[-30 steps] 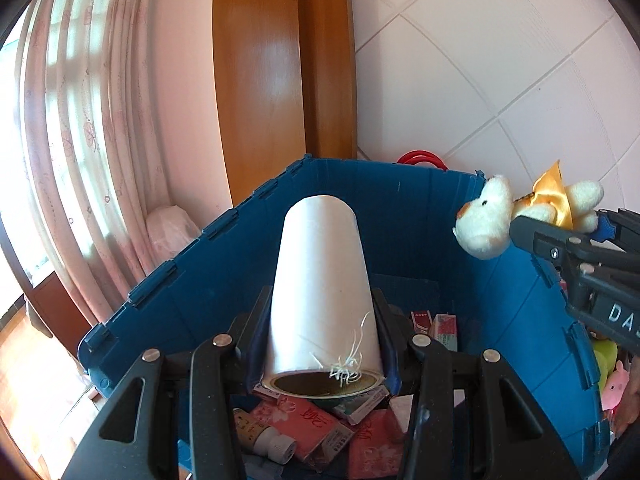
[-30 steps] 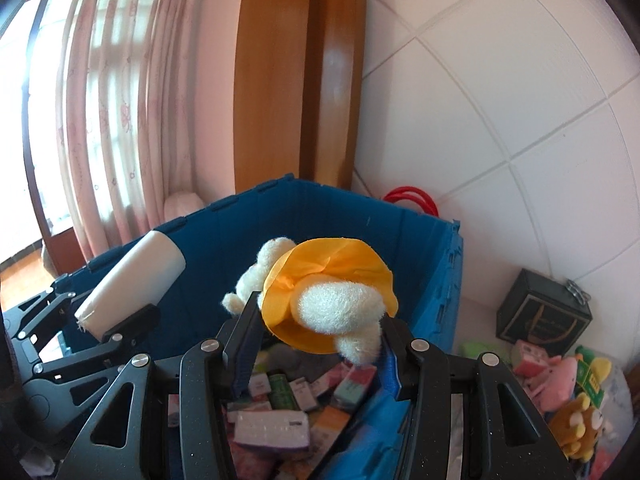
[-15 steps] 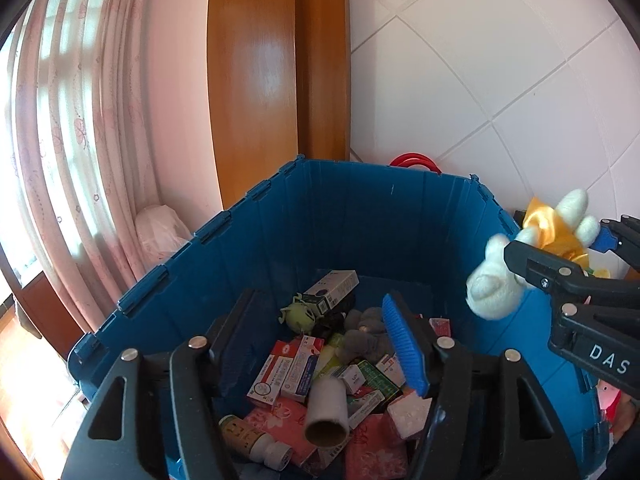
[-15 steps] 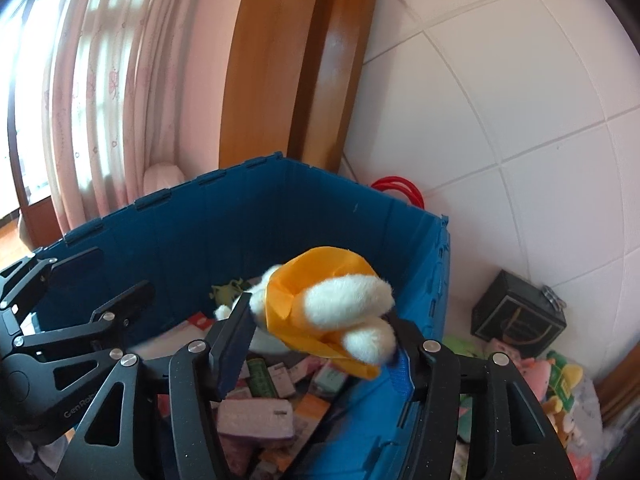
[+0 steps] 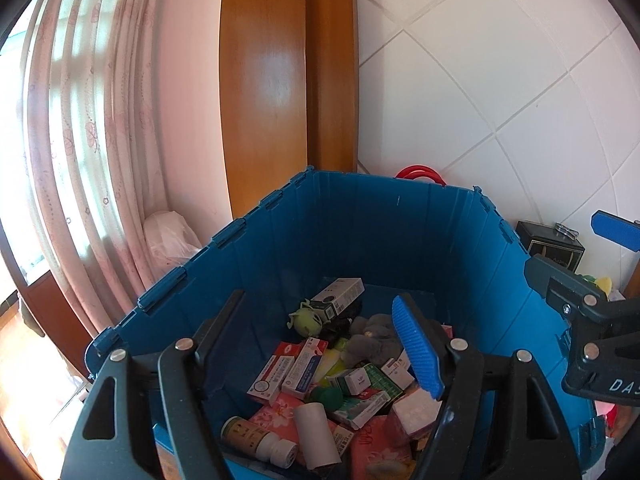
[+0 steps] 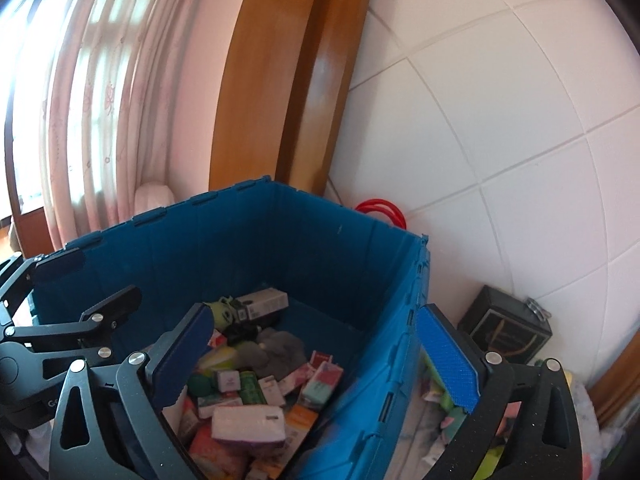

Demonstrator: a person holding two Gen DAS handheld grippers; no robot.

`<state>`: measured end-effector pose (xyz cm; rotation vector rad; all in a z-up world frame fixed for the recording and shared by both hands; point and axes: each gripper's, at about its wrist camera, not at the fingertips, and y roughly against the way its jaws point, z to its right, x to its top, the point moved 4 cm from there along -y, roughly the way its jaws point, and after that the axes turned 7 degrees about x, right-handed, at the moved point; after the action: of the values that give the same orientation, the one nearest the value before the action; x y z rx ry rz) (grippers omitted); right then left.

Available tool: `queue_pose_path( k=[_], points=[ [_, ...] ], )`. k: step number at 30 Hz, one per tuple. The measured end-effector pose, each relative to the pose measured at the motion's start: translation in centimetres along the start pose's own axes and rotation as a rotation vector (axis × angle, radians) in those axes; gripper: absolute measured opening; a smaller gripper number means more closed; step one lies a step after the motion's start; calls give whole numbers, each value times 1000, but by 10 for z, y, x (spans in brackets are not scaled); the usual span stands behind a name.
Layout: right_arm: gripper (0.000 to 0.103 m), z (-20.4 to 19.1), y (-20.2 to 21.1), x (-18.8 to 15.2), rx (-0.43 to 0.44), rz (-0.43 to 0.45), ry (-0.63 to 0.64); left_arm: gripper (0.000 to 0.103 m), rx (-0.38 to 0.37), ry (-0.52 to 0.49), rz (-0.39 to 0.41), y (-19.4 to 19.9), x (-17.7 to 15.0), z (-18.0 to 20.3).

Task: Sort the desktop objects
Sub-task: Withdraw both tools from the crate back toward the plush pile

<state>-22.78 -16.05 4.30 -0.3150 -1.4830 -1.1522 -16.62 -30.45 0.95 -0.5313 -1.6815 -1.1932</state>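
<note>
While opening, ribbed claws (image 5: 320,344), plastic crate (image 5: 360,220)

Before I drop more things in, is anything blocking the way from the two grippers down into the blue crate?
Nothing visible does. The blue crate has no lid across its top. The left gripper and right gripper, jaws opening with nothing between them, look down onto the boxes inside.
</note>
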Motion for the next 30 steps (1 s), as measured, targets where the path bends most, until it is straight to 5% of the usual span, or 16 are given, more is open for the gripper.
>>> queue_pose_path(
  k=[18, 30],
  points=[
    [103, 21, 39, -26, -85, 47, -34, 79, -47, 16, 54, 31, -6, 21],
    [103, 98, 85, -62, -182, 72, -150, 79, -129, -68, 116, 66, -2, 102]
  ],
)
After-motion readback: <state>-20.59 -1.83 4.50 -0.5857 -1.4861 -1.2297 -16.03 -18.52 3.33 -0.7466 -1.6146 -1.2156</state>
